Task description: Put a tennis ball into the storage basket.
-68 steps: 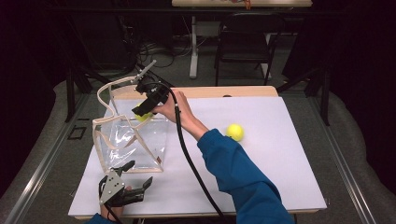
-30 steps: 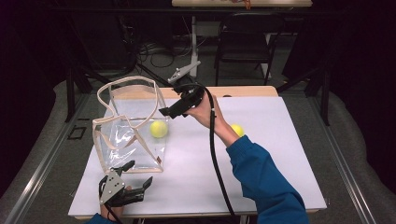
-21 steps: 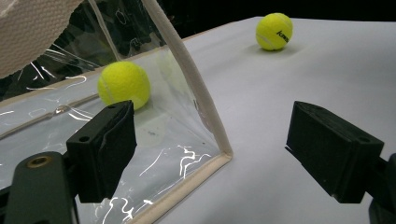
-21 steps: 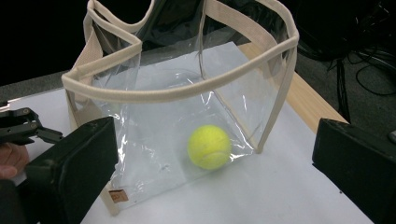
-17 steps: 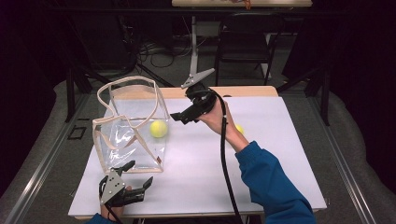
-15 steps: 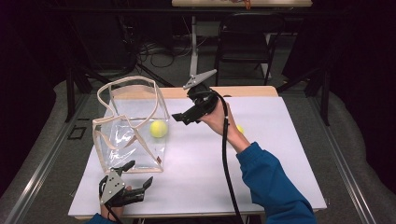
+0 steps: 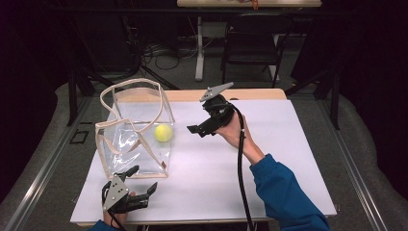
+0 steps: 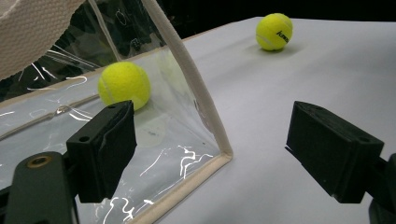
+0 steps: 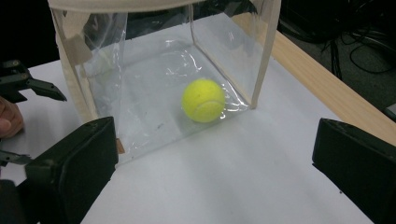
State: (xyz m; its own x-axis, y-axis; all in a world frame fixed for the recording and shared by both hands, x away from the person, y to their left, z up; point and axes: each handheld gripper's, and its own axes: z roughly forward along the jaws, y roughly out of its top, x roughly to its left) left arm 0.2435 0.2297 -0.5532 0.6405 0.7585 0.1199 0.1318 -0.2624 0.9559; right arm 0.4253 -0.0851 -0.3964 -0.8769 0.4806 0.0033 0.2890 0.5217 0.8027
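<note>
While claws gape | bagged ball (image 9: 203,100) unmarked | loose ball (image 8: 274,31) lettering unreadable

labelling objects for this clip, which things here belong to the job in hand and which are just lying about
Part of the job:
- clear bag, upright and open-topped
- tennis ball inside the bag
- second tennis ball, on the table outside the bag
- right tongs, open, empty
- left tongs, open, beside the bag

Lying about:
- black chair behind the table
- floor cables
</note>
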